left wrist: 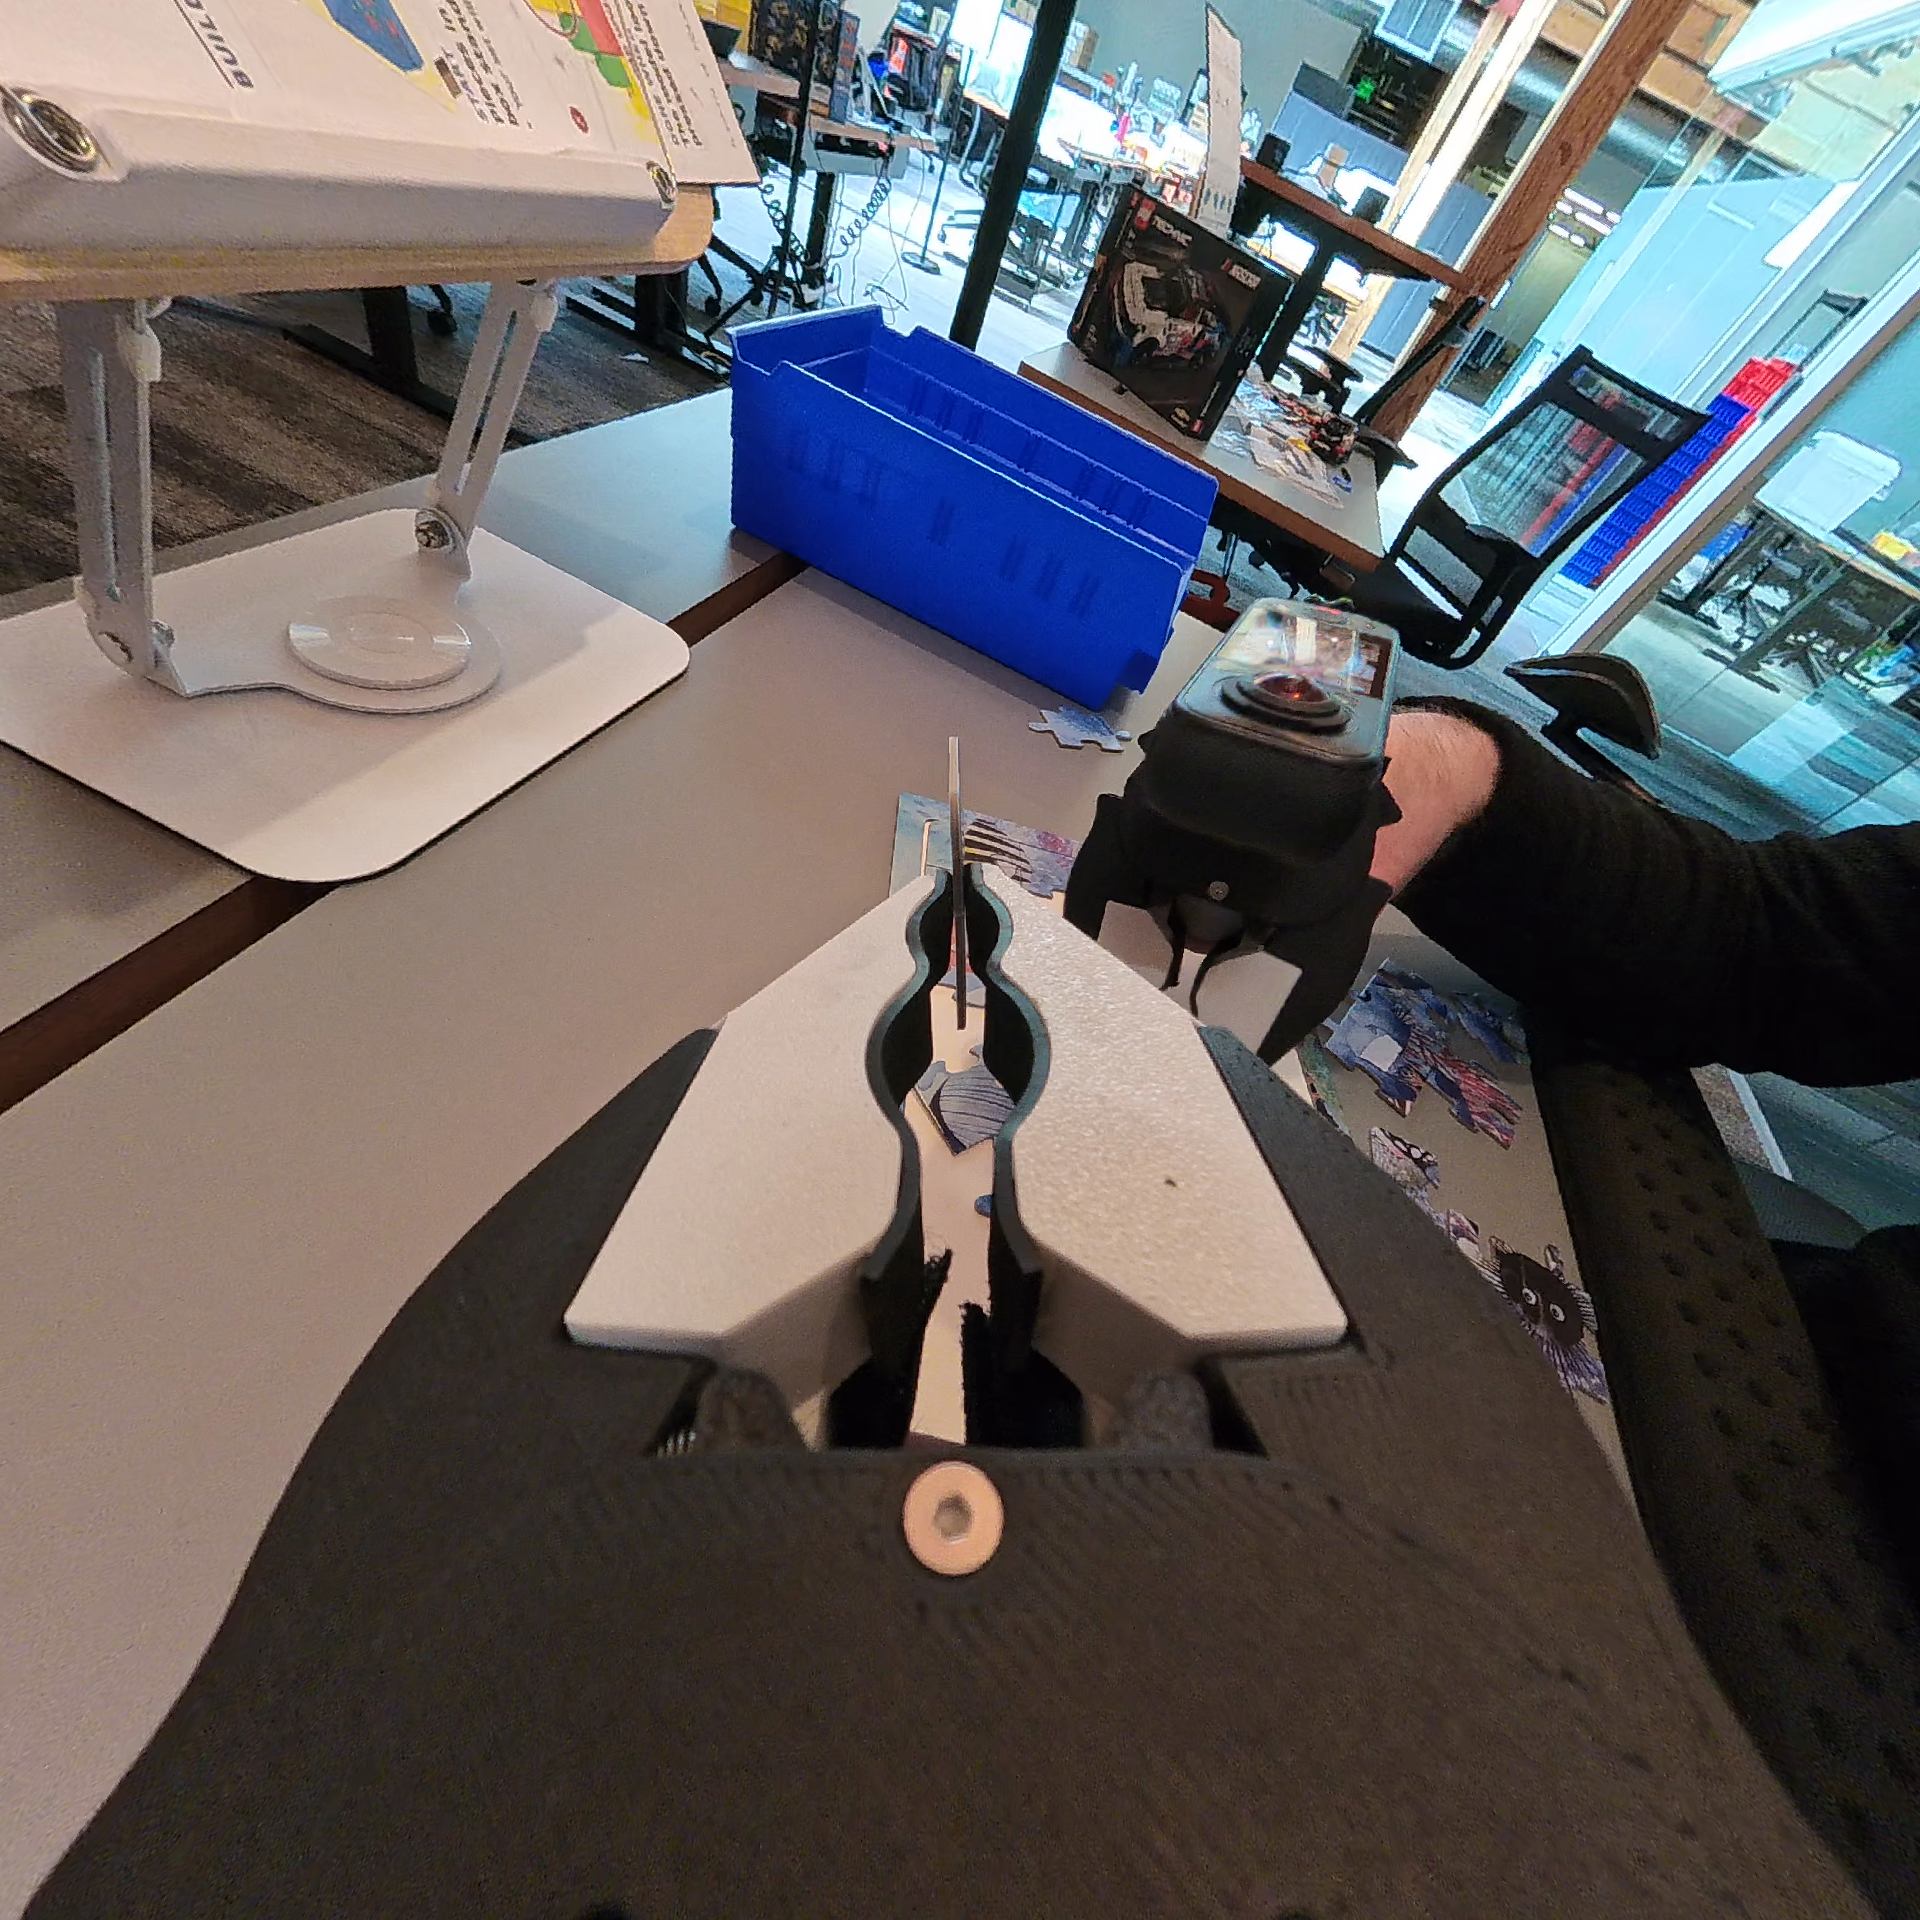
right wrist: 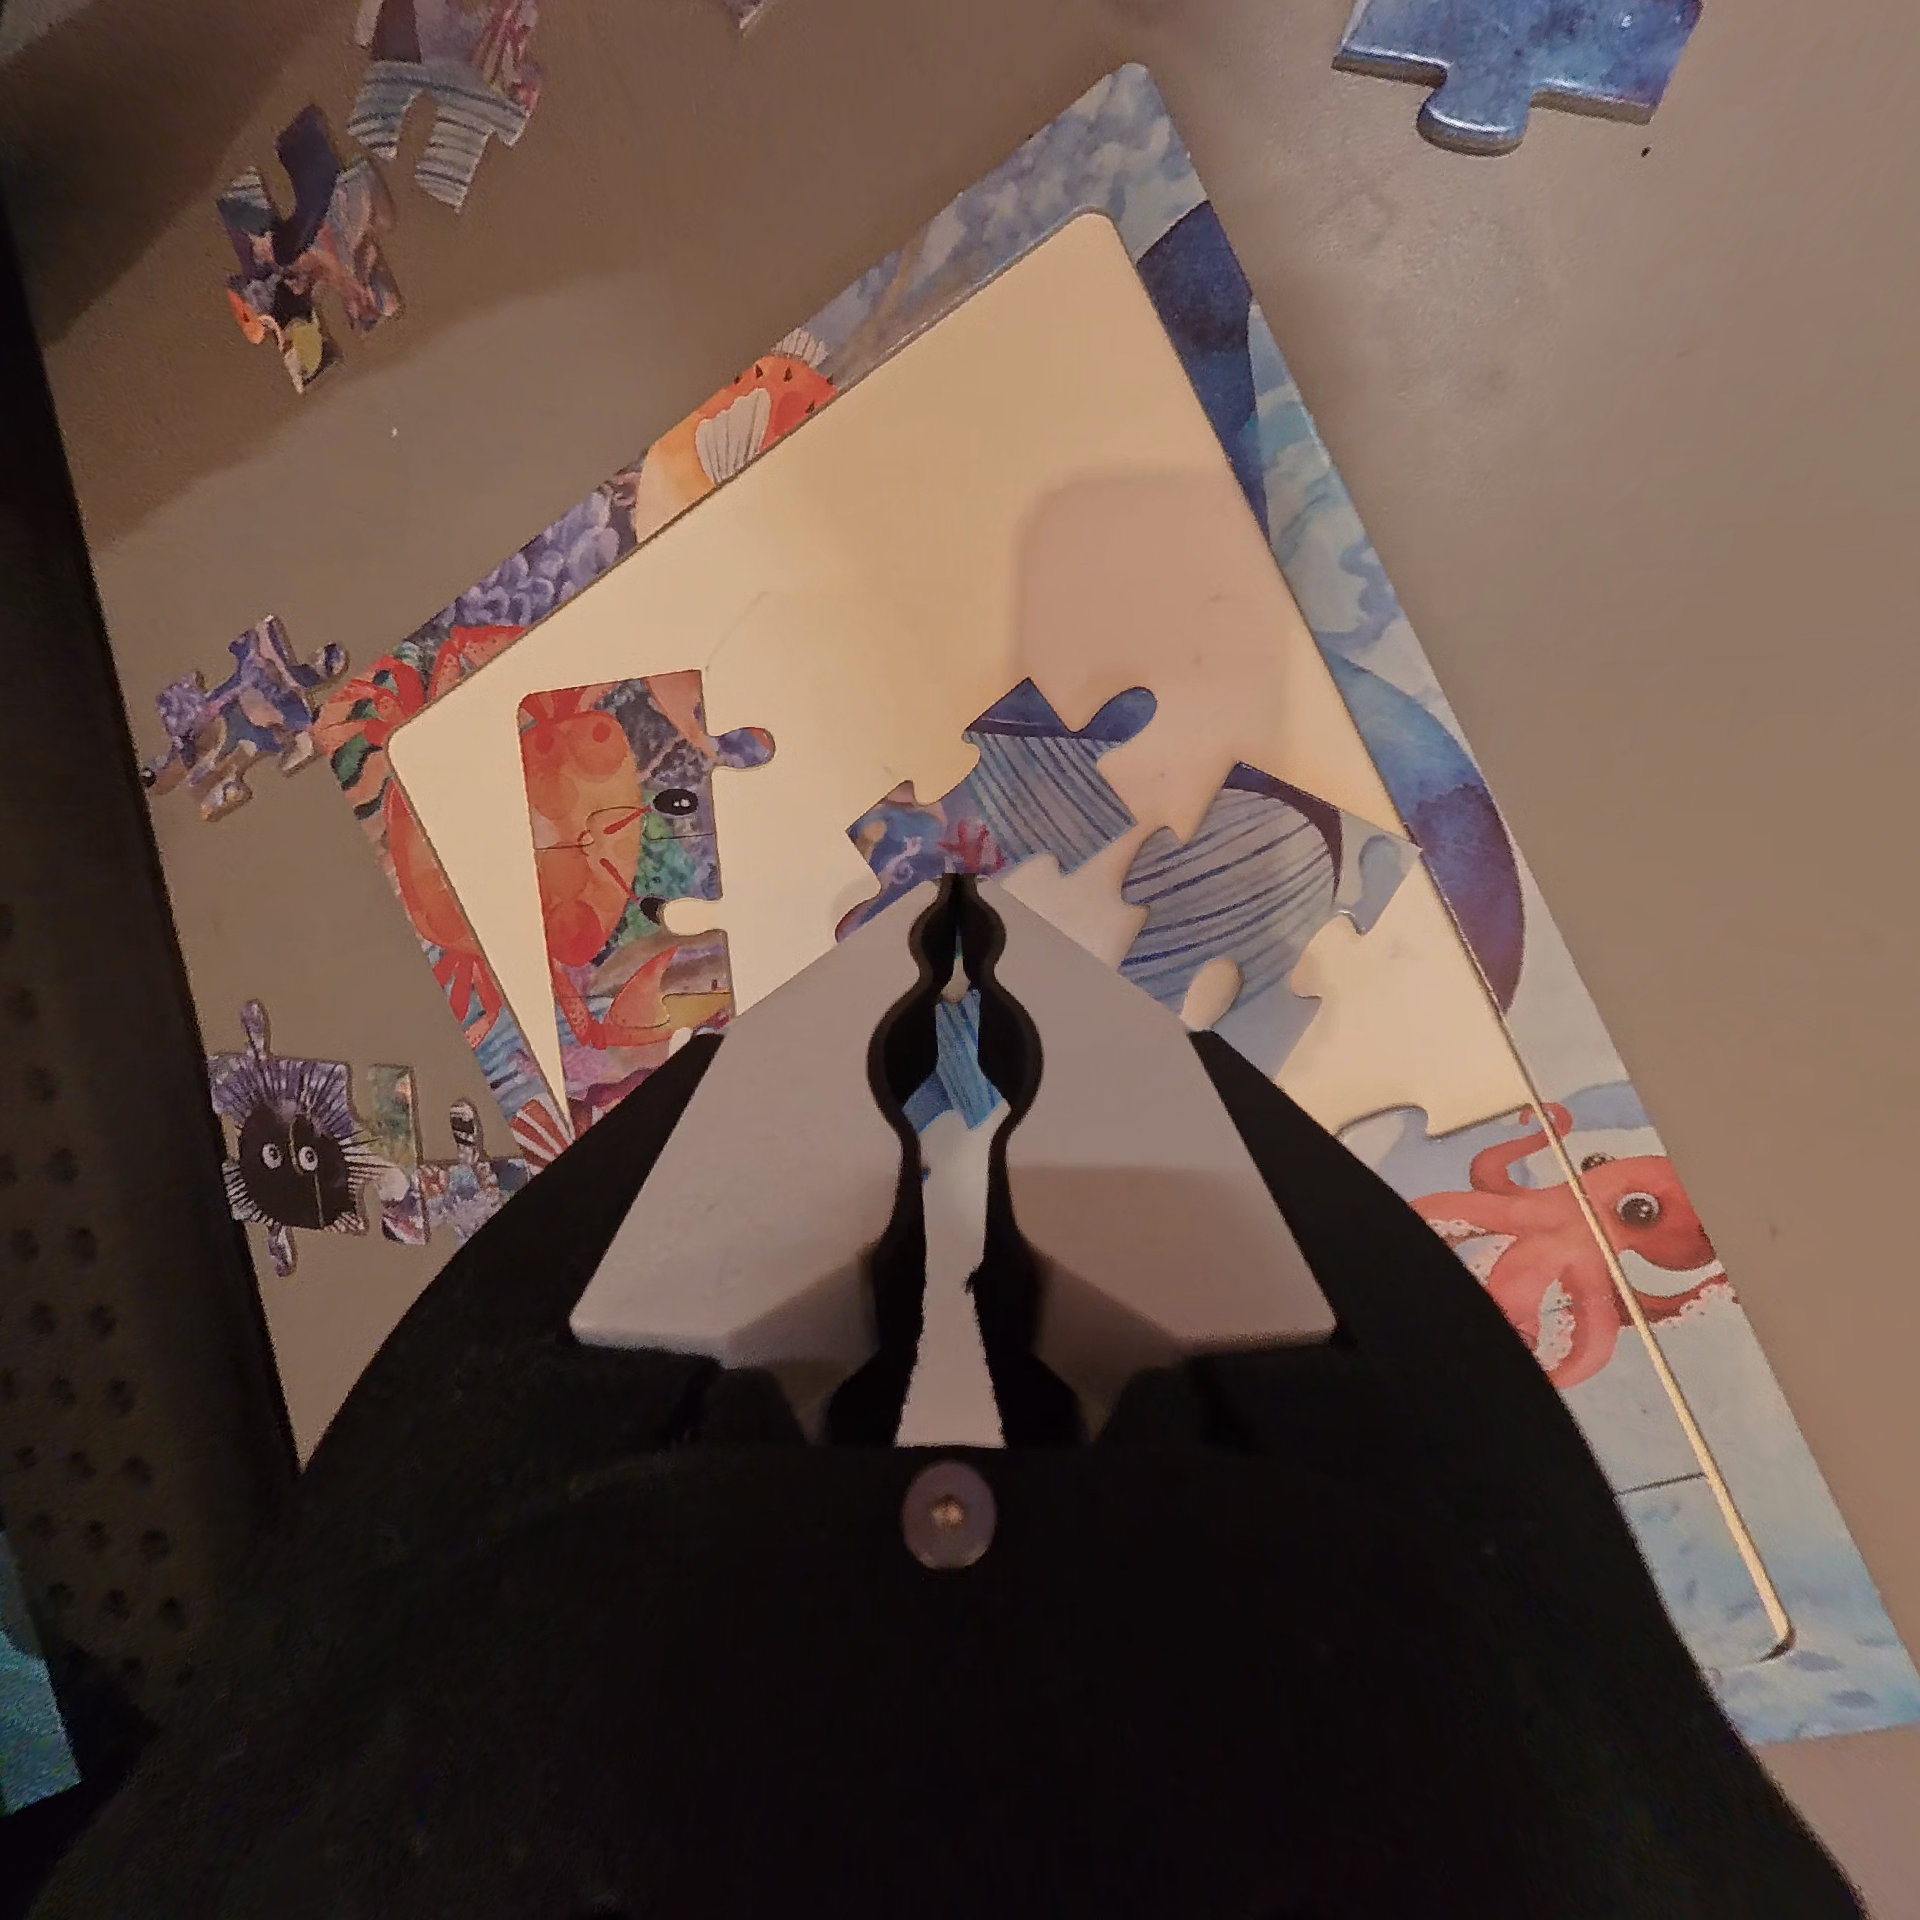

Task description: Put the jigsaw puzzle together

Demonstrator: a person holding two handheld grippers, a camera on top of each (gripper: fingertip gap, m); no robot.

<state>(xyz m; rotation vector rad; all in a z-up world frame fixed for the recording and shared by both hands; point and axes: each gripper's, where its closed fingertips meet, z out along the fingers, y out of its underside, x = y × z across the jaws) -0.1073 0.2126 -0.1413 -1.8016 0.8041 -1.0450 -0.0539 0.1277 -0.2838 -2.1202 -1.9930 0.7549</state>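
Observation:
My left gripper (left wrist: pixel 957 883) is shut on a thin puzzle piece (left wrist: pixel 955 821), seen edge-on and standing upright above the table. The puzzle tray (right wrist: pixel 1351 582) has a blue sea-pattern frame and a cream floor. In it lie a crab piece (right wrist: pixel 613 831), a whale piece (right wrist: pixel 1236 883), an octopus piece (right wrist: pixel 1538 1247) and a blue striped piece (right wrist: pixel 1039 779). My right gripper (right wrist: pixel 956 881) is shut and points down, its tips at the near edge of the striped piece. I cannot tell whether it pinches that piece. It also shows in the left wrist view (left wrist: pixel 1226 935), over the tray (left wrist: pixel 925 821).
Loose pieces lie left of the tray (right wrist: pixel 239 717), among them a sea-urchin one (right wrist: pixel 301 1153), and a blue one beyond it (right wrist: pixel 1527 62). A blue bin (left wrist: pixel 966 509) and a white stand (left wrist: pixel 343 665) bearing printed pages are at the back. A black chair (left wrist: pixel 1714 1351) is at the right. Some 15 cm of space lies between my two pairs of fingers.

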